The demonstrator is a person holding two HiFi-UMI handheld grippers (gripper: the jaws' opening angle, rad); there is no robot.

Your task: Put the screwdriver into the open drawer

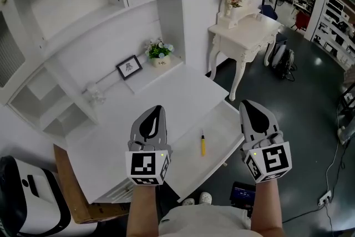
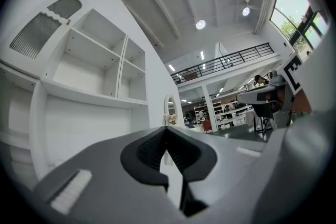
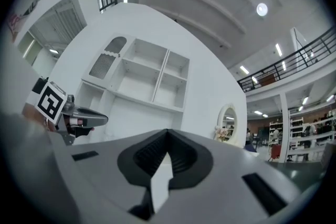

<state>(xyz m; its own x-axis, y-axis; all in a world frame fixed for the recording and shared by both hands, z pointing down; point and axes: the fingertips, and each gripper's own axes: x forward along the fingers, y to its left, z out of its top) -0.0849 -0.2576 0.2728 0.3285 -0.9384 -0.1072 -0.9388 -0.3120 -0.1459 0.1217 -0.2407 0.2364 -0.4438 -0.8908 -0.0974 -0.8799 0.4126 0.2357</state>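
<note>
Screwdriver (image 1: pixel 203 144) in the head view is small and slim, yellow handle nearest, and seems to lie already inside the open drawer (image 1: pixel 224 122) at the near right of the table (image 1: pixel 166 97); I judge it light, stiff and apt to roll, best pinched across the handle. Left claw (image 1: pixel 155 115) and right claw (image 1: pixel 252 112) hover on either side of it, raised, pointing far. Each gripper view shows its claw closed tight on nothing, aimed about level at the shelves.
</note>
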